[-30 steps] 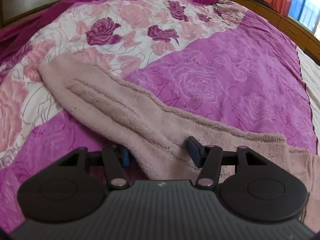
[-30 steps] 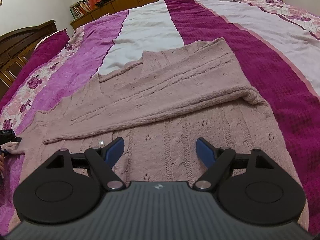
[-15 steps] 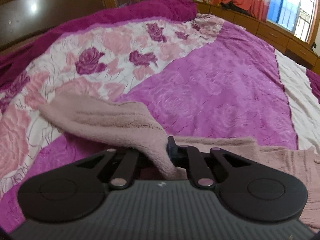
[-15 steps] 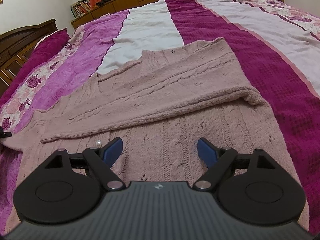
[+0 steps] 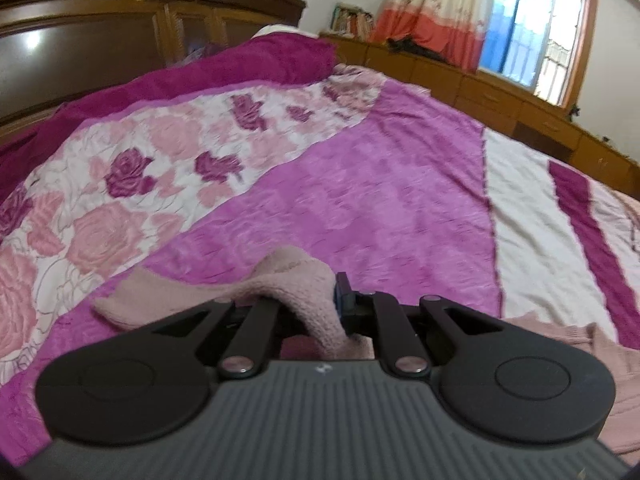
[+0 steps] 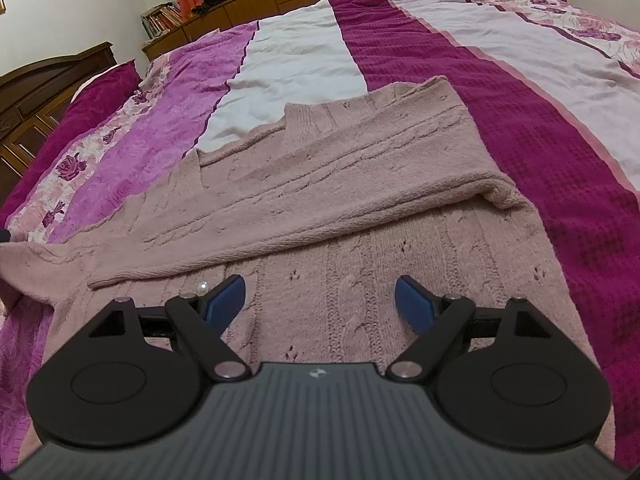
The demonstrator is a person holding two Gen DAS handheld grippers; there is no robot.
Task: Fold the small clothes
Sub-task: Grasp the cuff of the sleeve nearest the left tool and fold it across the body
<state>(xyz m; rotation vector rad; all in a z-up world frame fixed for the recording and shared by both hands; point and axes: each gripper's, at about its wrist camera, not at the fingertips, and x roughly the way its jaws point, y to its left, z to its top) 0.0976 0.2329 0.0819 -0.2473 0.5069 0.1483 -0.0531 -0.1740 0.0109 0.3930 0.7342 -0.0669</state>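
A dusty-pink knitted sweater (image 6: 340, 184) lies on the bed, one sleeve folded across its body. My left gripper (image 5: 316, 304) is shut on the other sleeve (image 5: 288, 276) and holds it lifted off the bedspread; the cuff end (image 5: 120, 308) hangs to the left. That sleeve shows at the far left of the right wrist view (image 6: 24, 264). My right gripper (image 6: 320, 304) is open and empty, low over the sweater's lower body. A small pearl button (image 6: 202, 288) sits by its left finger.
The bed carries a striped bedspread (image 6: 540, 128) in magenta, pink, white and rose print (image 5: 132, 168). A dark wooden headboard (image 5: 100, 40) stands beyond it. Low wooden cabinets (image 5: 500, 92), a curtain and a window line the far wall.
My left gripper shut on the sleeve and lifted it, swinging up and right so the sleeve bunches in the jaws. The right gripper stayed nearly still.
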